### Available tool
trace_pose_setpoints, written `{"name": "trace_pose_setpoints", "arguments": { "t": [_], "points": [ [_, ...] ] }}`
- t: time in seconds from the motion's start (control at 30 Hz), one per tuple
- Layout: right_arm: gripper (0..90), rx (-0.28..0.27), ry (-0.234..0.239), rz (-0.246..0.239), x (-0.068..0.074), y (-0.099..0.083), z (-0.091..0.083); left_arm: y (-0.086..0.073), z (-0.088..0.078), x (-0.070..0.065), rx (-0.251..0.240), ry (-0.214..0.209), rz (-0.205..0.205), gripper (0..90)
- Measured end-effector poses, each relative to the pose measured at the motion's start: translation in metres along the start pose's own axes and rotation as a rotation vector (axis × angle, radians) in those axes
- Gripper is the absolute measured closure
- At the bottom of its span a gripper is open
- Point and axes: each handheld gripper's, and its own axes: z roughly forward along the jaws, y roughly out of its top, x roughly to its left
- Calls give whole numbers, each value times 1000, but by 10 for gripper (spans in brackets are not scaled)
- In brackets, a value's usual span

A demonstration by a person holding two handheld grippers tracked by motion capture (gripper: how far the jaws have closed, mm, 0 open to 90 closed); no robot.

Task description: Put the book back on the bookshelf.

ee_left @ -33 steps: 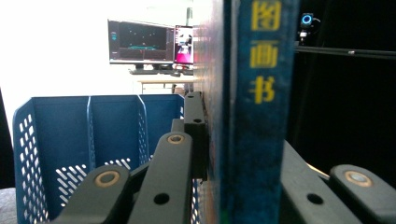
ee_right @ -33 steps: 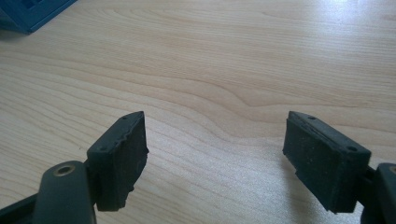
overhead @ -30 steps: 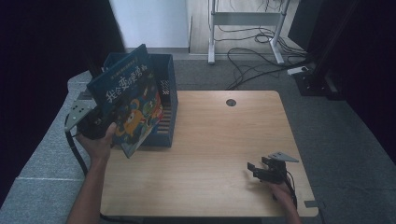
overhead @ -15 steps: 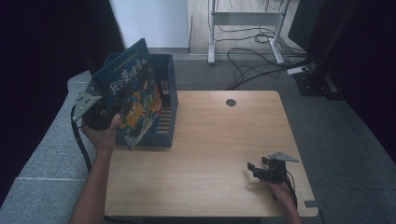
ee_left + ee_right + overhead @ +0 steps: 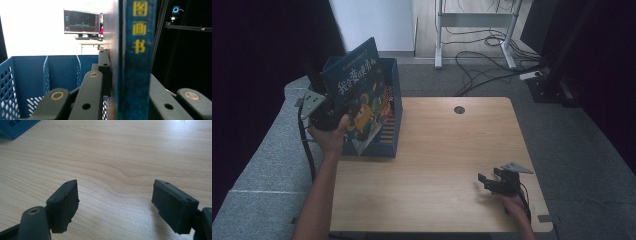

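Observation:
A blue picture book [image 5: 358, 95] with a colourful cover is held tilted above the blue plastic crate [image 5: 394, 107] at the table's left edge. My left gripper [image 5: 328, 111] is shut on the book's spine side. In the left gripper view the book's blue spine [image 5: 135, 57] with yellow characters stands upright between my jaws, and the crate's dividers [image 5: 46, 72] lie behind and below. My right gripper [image 5: 490, 182] rests open near the table's front right, and its two pads [image 5: 63, 202] hover just over bare wood with nothing between them.
The wooden table [image 5: 452, 150] has a round cable hole [image 5: 459, 110] at the back. A grey floor mat [image 5: 267, 160] lies left of the table. Cables and a desk frame [image 5: 472, 45] stand on the floor behind. A monitor [image 5: 82, 22] shows far off.
My left hand has carried the book a little farther back and to the right, over the crate. The right gripper has stayed where it was.

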Motion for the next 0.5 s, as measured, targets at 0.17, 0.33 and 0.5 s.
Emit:
{"name": "trace_pose_setpoints", "arguments": {
  "t": [0.17, 0.33, 0.5],
  "points": [
    [210, -3, -2, -3, 1, 0, 0, -3, 8, -2, -9, 29, 15, 817],
    [210, -1, -2, -4, 0, 0, 0, -4, 16, 1, 1, 33, 12, 817],
    [209, -1, 1, -1, 0, 0, 0, -7, 23, 2, 10, 39, 5, 817]
  ]
}}
